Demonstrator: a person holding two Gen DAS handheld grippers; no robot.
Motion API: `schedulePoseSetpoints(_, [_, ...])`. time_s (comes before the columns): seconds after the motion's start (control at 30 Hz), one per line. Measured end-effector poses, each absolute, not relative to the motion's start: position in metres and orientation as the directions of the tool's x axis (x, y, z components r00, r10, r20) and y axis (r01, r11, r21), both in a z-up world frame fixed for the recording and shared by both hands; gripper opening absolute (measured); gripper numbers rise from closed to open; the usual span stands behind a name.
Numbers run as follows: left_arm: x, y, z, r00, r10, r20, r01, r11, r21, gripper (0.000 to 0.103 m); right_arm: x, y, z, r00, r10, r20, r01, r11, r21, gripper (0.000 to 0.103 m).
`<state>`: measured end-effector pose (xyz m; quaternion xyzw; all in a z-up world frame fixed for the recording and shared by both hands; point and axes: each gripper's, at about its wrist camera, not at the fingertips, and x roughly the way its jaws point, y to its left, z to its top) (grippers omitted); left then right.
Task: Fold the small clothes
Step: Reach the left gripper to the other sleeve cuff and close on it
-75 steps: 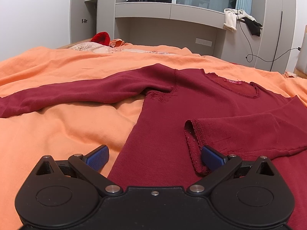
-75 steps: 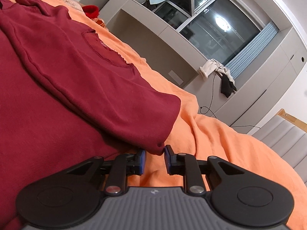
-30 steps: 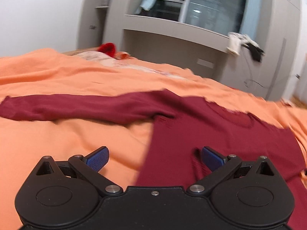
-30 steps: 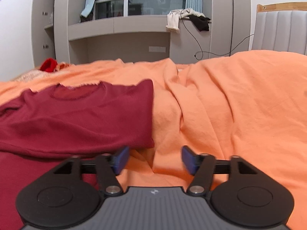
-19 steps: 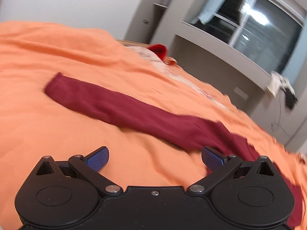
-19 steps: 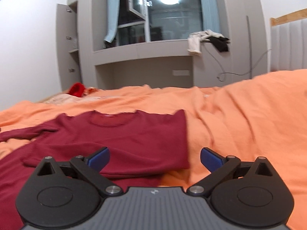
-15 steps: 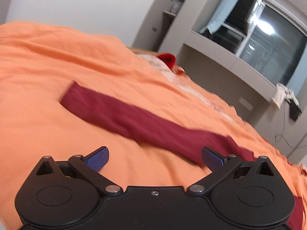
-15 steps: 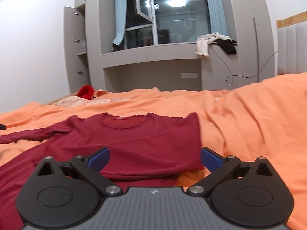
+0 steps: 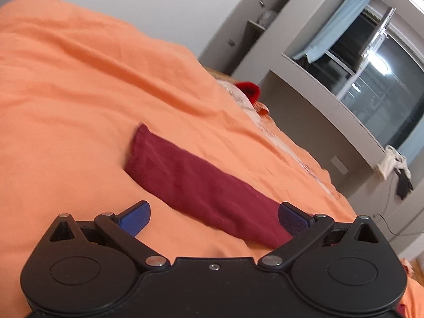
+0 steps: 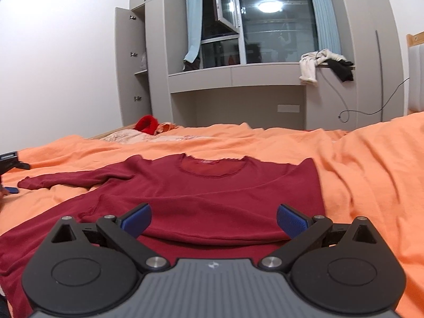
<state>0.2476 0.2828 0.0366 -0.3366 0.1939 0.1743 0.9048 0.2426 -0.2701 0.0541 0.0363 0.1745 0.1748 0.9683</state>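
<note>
maroon top flat on orange bed, one sleeve folded across its chest, other sleeve stretched out, left gripper above it, jaws released, right gripper jaws released, empty

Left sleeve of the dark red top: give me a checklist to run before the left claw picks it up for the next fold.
1. Left claw open and empty: ok.
2. Left sleeve lies flat and stretched out on the orange bedspread: ok.
3. Cuff in view and uncovered: ok.
4. Sleeve lined up between the left claw's pads: not ok, it runs slantwise, close to one pad.
5. Right claw open, clear of the top: ok.
6. Right side already folded over the body: ok.
</note>
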Motion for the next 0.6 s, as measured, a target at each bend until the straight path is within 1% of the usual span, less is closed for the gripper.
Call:
schedulePoseSetpoints(0.07, [0.252, 0.279, 0.034, 0.879, 0.124, -0.459, -0.399, 0.719, -0.569, 0.102, 0.243, -0.265, 0.053, 0.871, 0.362, -0.332, -0.339, 0.932, 0.127, 0.103])
schedulePoseSetpoints(0.13, [0.262, 0.278, 0.03, 0.894, 0.044, -0.447, -0.347, 0.699, -0.626, 0.102, 0.243, -0.259, 0.051, 0.864, 0.369, -0.342, -0.351, 0.929, 0.115, 0.103])
schedulePoseSetpoints(0.2, [0.274, 0.282, 0.023, 0.889, 0.015, -0.457, -0.35, 0.665, -0.659, 0.102, 0.244, -0.255, 0.048, 0.855, 0.379, -0.355, -0.365, 0.925, 0.108, 0.103])
schedulePoseSetpoints(0.33, [0.289, 0.292, 0.009, 0.878, 0.047, -0.476, -0.401, 0.615, -0.679, 0.102, 0.246, -0.248, 0.04, 0.835, 0.39, -0.389, -0.386, 0.918, 0.09, 0.103])
schedulePoseSetpoints(0.43, [0.29, 0.295, 0.007, 0.88, 0.111, -0.462, -0.436, 0.576, -0.692, 0.099, 0.249, -0.245, 0.035, 0.822, 0.396, -0.409, -0.394, 0.914, 0.092, 0.103])
schedulePoseSetpoints(0.53, [0.289, 0.299, 0.006, 0.862, 0.206, -0.463, -0.495, 0.537, -0.683, 0.091, 0.251, -0.242, 0.032, 0.817, 0.397, -0.419, -0.399, 0.913, 0.088, 0.103])
schedulePoseSetpoints(0.6, [0.289, 0.303, 0.005, 0.841, 0.277, -0.465, -0.539, 0.507, -0.672, 0.081, 0.25, -0.241, 0.031, 0.815, 0.4, -0.42, -0.404, 0.911, 0.082, 0.103])
